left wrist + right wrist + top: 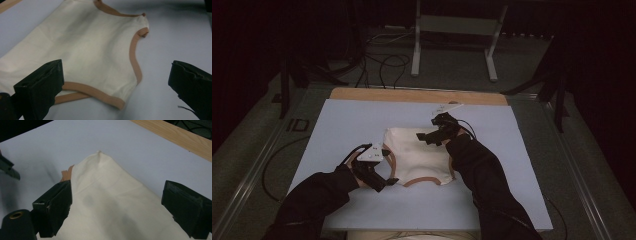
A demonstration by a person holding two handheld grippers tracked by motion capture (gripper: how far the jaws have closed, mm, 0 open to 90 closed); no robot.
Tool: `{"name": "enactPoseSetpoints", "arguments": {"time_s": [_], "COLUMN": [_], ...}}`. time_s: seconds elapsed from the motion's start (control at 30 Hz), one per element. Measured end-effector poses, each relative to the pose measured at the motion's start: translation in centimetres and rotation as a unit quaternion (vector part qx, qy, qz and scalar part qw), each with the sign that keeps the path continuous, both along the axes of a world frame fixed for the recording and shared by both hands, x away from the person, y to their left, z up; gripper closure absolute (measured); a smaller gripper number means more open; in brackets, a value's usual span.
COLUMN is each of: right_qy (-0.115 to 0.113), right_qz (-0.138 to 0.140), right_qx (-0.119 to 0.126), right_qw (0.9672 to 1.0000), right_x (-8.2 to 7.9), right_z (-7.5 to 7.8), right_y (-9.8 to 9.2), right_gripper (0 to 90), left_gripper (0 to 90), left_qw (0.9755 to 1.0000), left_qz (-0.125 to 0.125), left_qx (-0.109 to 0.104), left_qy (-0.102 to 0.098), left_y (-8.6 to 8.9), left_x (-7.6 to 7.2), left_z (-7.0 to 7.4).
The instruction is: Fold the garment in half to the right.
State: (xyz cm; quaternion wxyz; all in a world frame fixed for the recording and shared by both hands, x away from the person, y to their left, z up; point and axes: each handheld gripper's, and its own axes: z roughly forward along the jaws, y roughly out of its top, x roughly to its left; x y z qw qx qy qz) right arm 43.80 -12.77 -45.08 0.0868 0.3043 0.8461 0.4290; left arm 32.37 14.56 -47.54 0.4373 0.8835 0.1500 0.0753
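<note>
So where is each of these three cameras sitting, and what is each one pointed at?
High view: above the person's side, facing forward and down on the pale blue table top; both black sleeves, left gripper, right gripper.
Left gripper view: rides that gripper, between open jaws.
Right gripper view: likewise, jaws open.
Shared: the cream cloth garment with tan trim.

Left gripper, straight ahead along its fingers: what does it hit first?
Most likely the cream garment. The left gripper is open, with the garment's tan-trimmed corner lying between and just beyond its fingers. Past that hem is the bare blue sheet. The gripper's height above the cloth is unclear.
</note>
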Motion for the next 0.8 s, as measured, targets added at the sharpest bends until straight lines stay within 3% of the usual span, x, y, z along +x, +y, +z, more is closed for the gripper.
{"name": "enactPoseSetpoints", "arguments": {"time_s": [0.3,0.57,0.8], "right_qy": [0.006,0.013,0.023], "right_qz": [0.011,0.024,0.033], "right_qx": [-0.007,-0.012,-0.011], "right_qw": [0.9999,0.9995,0.9991], "right_x": [0.5,1.0,1.4], "right_z": [-0.5,-1.3,-2.1], "right_y": [2.1,4.2,5.9], "right_gripper": [9.8,9.8,9.8], "left_gripper": [3.3,5.0,11.8], "left_qw": [0.9992,0.9985,0.9970], "left_qz": [-0.030,-0.041,-0.050], "left_qx": [0.025,0.036,0.059], "left_qy": [0.005,0.007,0.003], "left_y": [-1.0,-1.2,-1.8], "left_x": [-0.3,-0.2,-0.2], "left_z": [-1.3,-2.3,-3.3]}}
